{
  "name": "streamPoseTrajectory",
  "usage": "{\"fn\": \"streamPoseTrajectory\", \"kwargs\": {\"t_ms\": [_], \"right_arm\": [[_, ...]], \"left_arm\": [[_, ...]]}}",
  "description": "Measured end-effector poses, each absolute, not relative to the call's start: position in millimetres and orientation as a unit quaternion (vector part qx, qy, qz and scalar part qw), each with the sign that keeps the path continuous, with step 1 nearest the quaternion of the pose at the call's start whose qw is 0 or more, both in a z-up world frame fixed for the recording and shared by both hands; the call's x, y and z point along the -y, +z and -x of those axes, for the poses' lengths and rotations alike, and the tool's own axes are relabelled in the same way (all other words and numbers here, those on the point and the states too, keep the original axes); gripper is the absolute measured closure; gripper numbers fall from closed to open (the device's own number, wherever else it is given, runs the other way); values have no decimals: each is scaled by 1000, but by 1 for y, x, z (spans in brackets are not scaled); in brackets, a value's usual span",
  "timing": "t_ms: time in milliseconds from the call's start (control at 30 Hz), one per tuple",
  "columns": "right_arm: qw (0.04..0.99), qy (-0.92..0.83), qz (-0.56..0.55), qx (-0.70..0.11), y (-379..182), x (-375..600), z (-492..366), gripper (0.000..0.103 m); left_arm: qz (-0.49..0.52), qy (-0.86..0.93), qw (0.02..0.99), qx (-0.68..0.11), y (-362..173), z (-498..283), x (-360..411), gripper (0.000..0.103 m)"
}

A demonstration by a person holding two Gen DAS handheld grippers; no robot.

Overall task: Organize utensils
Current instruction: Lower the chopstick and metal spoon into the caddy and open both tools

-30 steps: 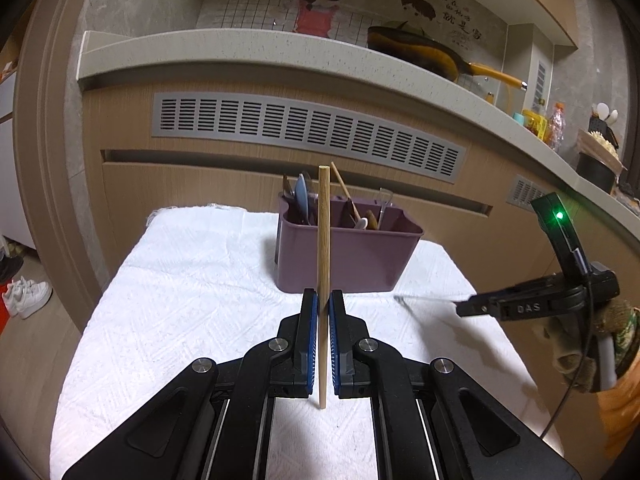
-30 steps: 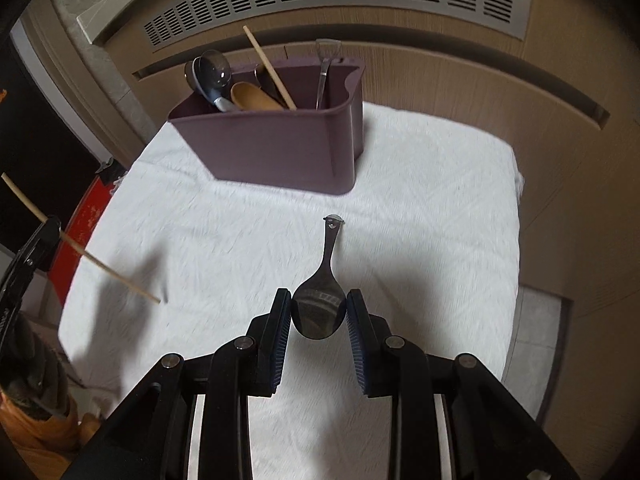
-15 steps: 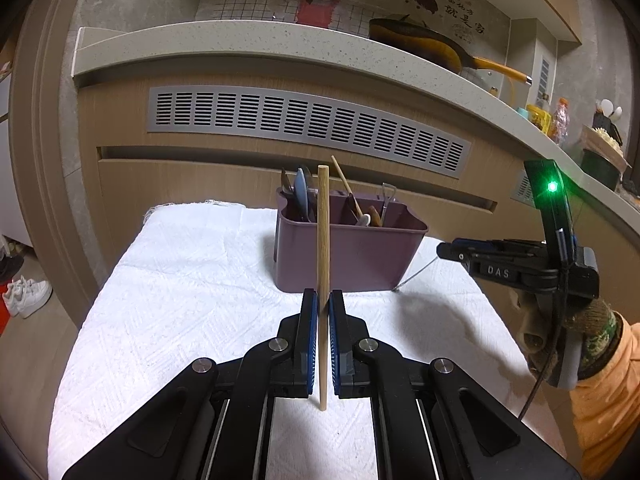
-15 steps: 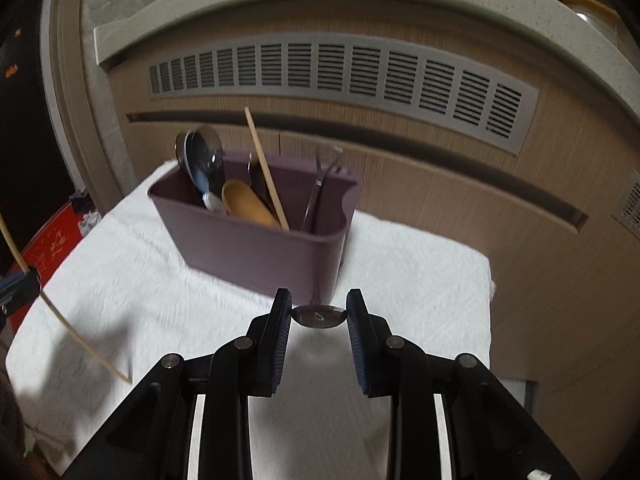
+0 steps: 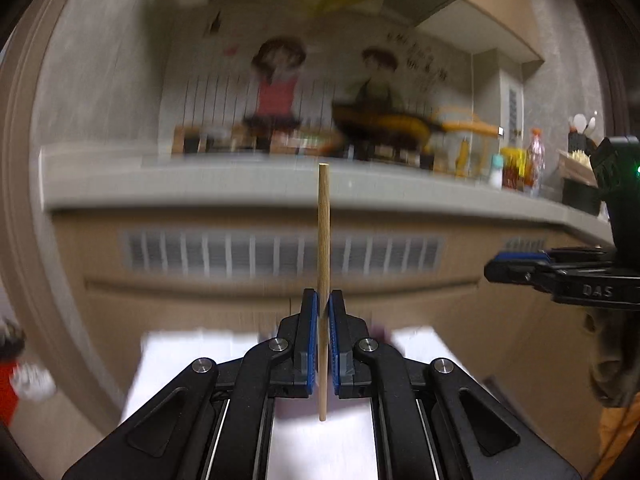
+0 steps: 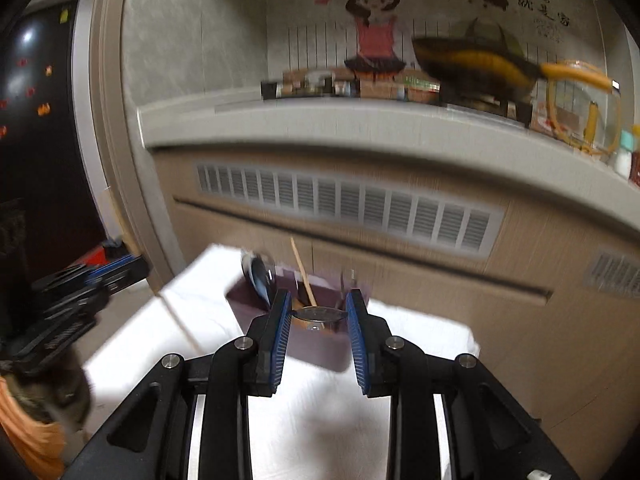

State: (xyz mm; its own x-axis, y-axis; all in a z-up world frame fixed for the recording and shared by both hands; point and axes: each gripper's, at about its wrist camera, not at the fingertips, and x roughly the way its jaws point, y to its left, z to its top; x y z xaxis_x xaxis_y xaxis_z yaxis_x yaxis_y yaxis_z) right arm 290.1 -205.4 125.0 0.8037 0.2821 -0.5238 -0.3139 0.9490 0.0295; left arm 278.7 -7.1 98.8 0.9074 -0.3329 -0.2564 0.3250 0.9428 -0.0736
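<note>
A wooden chopstick (image 5: pixel 323 248) is pinched upright between the blue pads of the left hand-held gripper (image 5: pixel 323 310), its ends standing out above and below the jaws. The bowl of a metal spoon (image 6: pixel 319 314) is clamped edge-on by the right hand-held gripper (image 6: pixel 319 316), above a purple utensil caddy (image 6: pixel 316 342) that is set on the white-covered bench (image 6: pixel 424 332).
</note>
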Motion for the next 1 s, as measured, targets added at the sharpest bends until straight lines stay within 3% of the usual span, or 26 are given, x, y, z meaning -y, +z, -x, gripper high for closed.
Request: {"fn": "streamPoseTrajectory", "kwargs": {"t_ms": [200, 367, 700, 1000], "right_arm": [[944, 154, 26, -291, 179, 206, -325, 77], [932, 169, 17, -322, 185, 209, -352, 77], [895, 150, -5, -421, 82, 198, -420, 77], [901, 138, 22, -411, 18, 176, -442, 77]], "left_arm": [[-7, -182, 979, -95, 155, -317, 25, 97], [5, -193, 975, -105, 160, -346, 27, 97], [32, -185, 962, -199, 68, -404, 34, 97], [28, -162, 960, -225, 23, -431, 35, 97]]}}
